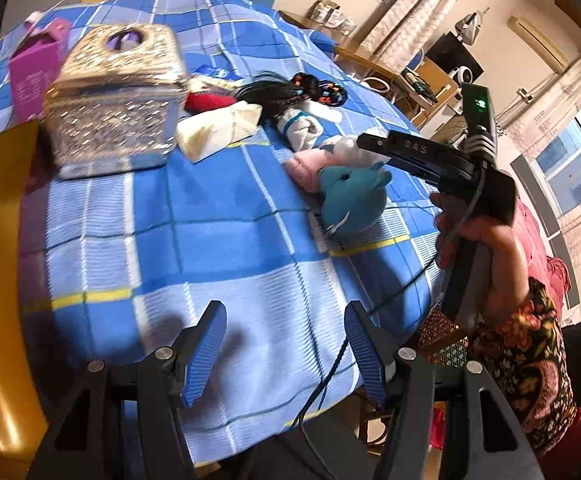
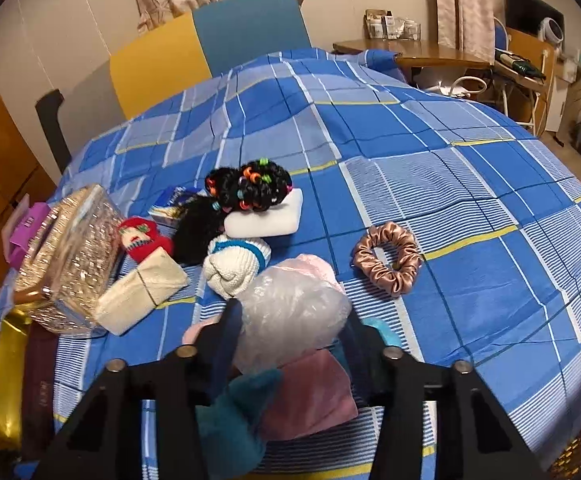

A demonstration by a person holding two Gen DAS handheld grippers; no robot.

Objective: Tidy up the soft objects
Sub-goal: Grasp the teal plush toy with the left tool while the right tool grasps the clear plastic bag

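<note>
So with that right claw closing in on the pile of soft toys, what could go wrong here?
The right claw straddles a crinkly clear plastic bag lying on a pink plush cloth and a teal stuffed dolphin. It might catch two things at once, or the slippery plastic could slide out. Dragging the pile could also bunch up the blue checked bedsheet.

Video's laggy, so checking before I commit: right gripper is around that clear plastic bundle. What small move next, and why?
Probably lift a little, straight up. The right gripper flanks and seems to press the clear plastic bundle, which rests on a pink cloth and a teal plush; a short lift tests the grip without dragging those along.
</note>
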